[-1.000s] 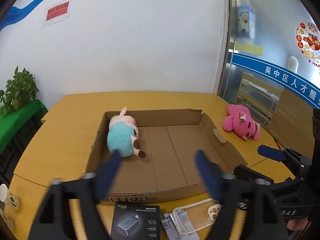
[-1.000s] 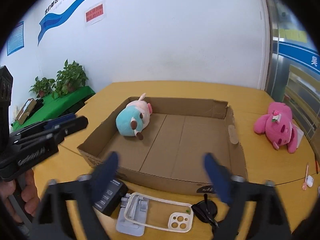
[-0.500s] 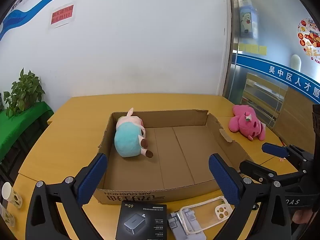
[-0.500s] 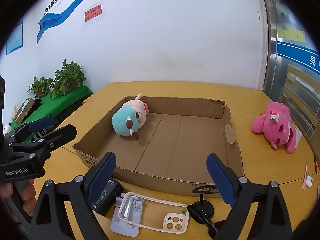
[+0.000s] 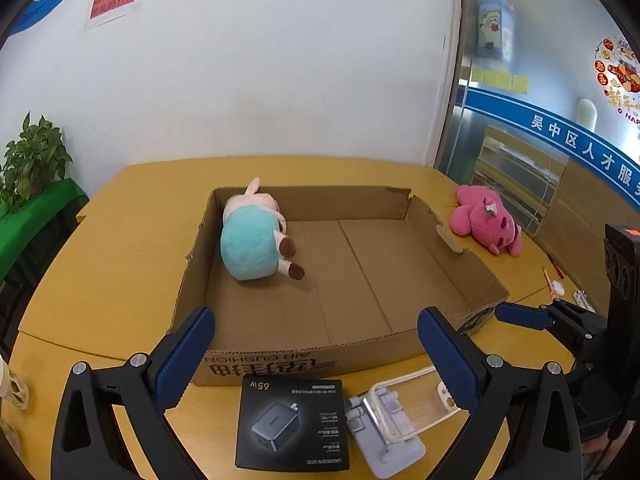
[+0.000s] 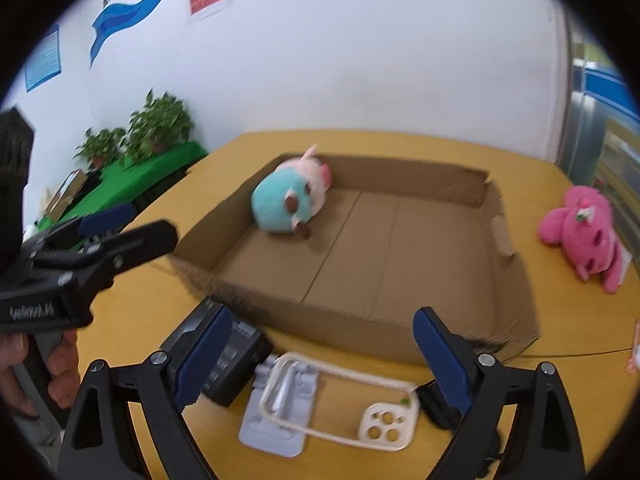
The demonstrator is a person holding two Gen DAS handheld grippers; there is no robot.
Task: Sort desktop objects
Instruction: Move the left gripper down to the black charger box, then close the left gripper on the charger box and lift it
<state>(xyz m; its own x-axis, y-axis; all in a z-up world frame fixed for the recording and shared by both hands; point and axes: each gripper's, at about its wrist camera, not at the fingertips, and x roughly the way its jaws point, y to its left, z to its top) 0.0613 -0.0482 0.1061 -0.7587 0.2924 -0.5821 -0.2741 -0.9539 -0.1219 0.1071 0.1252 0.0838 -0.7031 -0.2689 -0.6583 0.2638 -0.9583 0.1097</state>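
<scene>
An open cardboard box (image 5: 380, 272) (image 6: 400, 248) sits on a yellow table (image 5: 120, 264), with a teal and pink plush (image 5: 252, 240) (image 6: 292, 200) in its far left corner. A pink plush (image 5: 486, 224) (image 6: 580, 232) lies on the table right of the box. In front of the box lie a black charger box (image 5: 292, 424) (image 6: 236, 360), a grey phone stand (image 5: 380, 436) (image 6: 276, 420) and a clear phone case (image 5: 416, 396) (image 6: 344, 404). My left gripper (image 5: 316, 356) hangs open above the charger box. My right gripper (image 6: 322, 356) hangs open above the phone case. Neither holds anything.
A small black object (image 6: 436, 400) lies by the right gripper's right finger. Pens and small items (image 5: 556, 288) lie near the table's right edge. A paper cup (image 5: 12, 388) stands at the left edge. Potted plants (image 6: 156, 128) stand on a green-covered stand beyond the table.
Both grippers have sunk and tipped downward toward the items in front of the box. Their jaws stay as wide as before. Nothing on the table has moved.
</scene>
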